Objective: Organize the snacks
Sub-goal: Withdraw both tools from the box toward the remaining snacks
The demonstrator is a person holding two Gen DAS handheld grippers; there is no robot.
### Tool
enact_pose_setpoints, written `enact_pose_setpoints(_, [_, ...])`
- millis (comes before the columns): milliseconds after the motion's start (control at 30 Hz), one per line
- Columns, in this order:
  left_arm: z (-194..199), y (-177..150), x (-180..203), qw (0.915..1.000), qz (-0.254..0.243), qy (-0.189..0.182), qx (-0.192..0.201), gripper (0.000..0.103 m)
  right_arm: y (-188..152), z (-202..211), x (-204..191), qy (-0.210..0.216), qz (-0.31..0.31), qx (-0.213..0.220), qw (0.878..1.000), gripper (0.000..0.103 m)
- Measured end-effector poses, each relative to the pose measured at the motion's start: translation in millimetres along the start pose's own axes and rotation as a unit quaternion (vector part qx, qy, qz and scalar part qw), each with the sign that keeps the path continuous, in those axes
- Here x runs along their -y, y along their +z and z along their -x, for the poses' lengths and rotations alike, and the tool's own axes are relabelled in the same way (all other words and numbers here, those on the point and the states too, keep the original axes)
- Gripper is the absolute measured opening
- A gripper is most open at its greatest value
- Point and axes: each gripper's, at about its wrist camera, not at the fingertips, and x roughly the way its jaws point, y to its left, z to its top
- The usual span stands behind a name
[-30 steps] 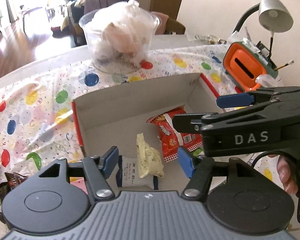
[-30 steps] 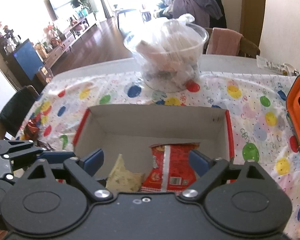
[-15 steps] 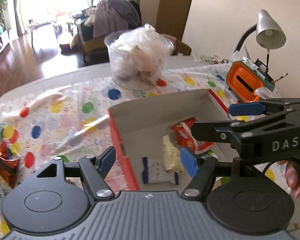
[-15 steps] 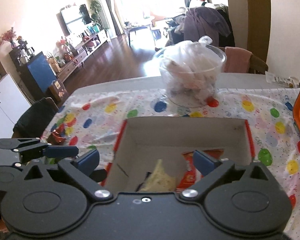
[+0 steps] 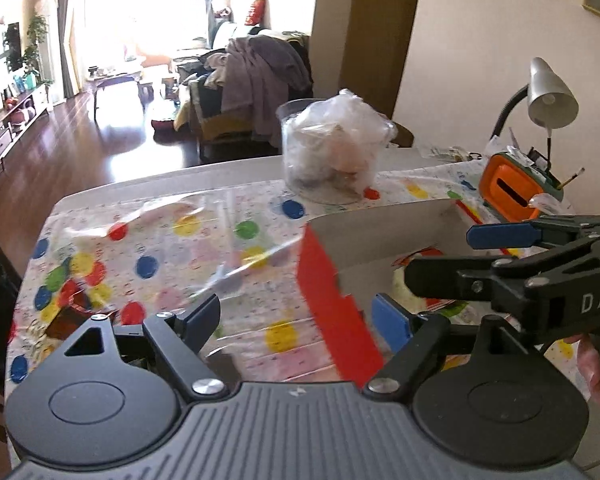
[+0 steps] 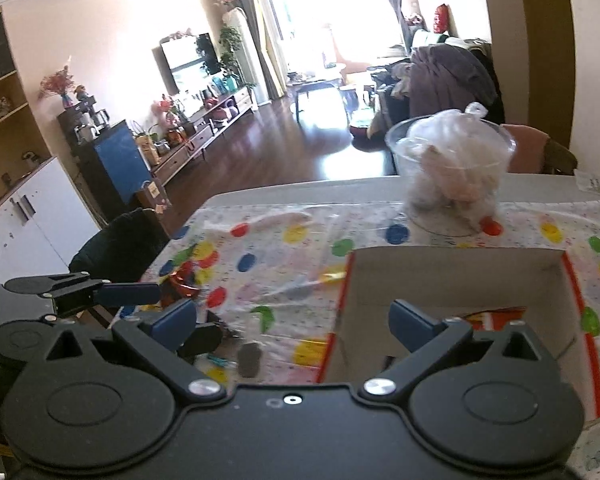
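A cardboard box (image 5: pixel 332 312) with red outer sides sits on the spotted tablecloth, right of centre in both views. Inside it lie a red snack packet (image 6: pixel 496 316) and a pale yellow packet (image 5: pixel 400 284), mostly hidden by the box walls. A dark red packet (image 5: pixel 74 312) lies loose on the cloth to the left, and a small grey packet (image 6: pixel 249 358) lies nearer me. My left gripper (image 5: pixel 298 320) hovers over the box's left corner, jaws opening with nothing between them. My right gripper (image 6: pixel 296 320) stands wide open and empty above the box's left wall.
A clear plastic tub (image 5: pixel 332 160) stuffed with bags stands behind the box. An orange holder (image 5: pixel 508 188) and a desk lamp (image 5: pixel 548 100) are at the far right. A dark chair (image 6: pixel 120 240) sits off the table's left edge.
Both grippers have drawn back from over the box and swung left and up. The box now sits to the right. The left jaws have spread wider, and the right jaws slightly.
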Motion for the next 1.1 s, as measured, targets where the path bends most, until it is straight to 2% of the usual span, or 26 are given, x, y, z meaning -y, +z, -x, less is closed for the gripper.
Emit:
enact_pose_setpoints(133, [8, -17, -29, 0.9999, 0.014, 0.007, -0.005, 0.084, -7, -12, -22, 0.016, 0.004, 0.003, 1.0, 0.103])
enact_pose_setpoints(333, [15, -36, -71, 0.9989, 0.035, 0.029, -0.012, 0.084, -19, -35, -56, 0.019, 0.021, -0.013, 1.0, 0.103])
enact_pose_setpoints(700, [9, -61, -144, 0.9934, 0.072, 0.079, -0.041, 0.084, -35, -89, -98, -0.005, 0.061, -0.038, 0.997, 0.103])
enact_pose_setpoints(967, [-19, -77, -187, 0.9845, 0.095, 0.116, -0.09, 0.084, -54, -144, -105, -0.038, 0.089, -0.083, 0.992, 0.1])
enact_pose_setpoints(1100, [-36, -85, -213, 0.9745, 0.134, 0.131, -0.124, 0.084, -60, -171, -102, -0.046, 0.091, -0.108, 0.989, 0.099])
